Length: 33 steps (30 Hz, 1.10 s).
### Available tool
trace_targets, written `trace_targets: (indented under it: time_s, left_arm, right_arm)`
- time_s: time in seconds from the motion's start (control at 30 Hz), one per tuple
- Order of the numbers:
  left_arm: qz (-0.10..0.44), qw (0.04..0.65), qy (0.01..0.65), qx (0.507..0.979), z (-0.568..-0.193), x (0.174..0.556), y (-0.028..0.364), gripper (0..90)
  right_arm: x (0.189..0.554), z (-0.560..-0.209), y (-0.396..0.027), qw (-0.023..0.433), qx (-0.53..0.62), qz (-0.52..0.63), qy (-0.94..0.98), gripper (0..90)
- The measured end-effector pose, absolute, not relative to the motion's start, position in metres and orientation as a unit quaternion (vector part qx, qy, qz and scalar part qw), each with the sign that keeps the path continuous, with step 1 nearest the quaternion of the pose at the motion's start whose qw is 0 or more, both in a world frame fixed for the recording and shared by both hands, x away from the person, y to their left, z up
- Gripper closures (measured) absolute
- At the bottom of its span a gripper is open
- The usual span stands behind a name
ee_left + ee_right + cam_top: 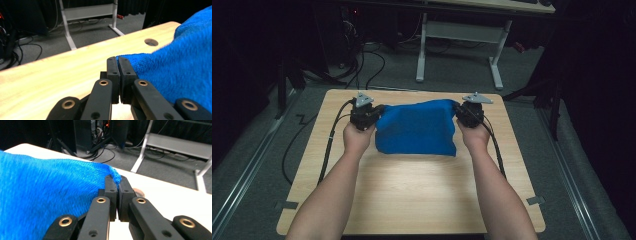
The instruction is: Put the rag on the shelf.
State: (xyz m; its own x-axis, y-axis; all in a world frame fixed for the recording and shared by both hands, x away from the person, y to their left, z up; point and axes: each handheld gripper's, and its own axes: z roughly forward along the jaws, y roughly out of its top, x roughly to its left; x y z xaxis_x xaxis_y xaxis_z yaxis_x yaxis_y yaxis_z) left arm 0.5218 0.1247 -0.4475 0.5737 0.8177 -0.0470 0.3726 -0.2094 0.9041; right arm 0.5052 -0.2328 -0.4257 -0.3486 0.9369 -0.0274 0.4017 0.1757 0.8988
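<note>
Two grippers [117, 60] [116, 178] pinch towel [417, 127] corners.

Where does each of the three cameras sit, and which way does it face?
High view: above the person's side, looking forward and down on the table; both forearms, left hand-held gripper, right hand-held gripper.
Left gripper view: rides that gripper, looking along shut jaws.
Right gripper view: likewise.
All share the blue cloth, pinched at two corners.

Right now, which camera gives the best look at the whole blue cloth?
The high view: the blue cloth shows whole there, stretched between the left gripper and right gripper above the table. Each gripper view shows a pinched corner close up.
</note>
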Motion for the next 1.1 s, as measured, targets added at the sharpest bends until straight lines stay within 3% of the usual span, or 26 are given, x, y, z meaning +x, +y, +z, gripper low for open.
trace_targets:
  time_s: [0.5, 1.1]
  left_arm:
    - [0.17, 0.486, 0.418, 0.748, -0.48, 0.52, 0.123, 88.8]
    - [0.135, 0.461, 0.434, 0.762, -0.506, 0.524, 0.114, 88.1]
  right_arm:
    - [0.499, -0.457, -0.223, 0.277, 0.483, 0.432, 0.71, 88.8]
    - [0.488, -0.488, -0.235, 0.261, 0.5, 0.417, 0.712, 88.6]
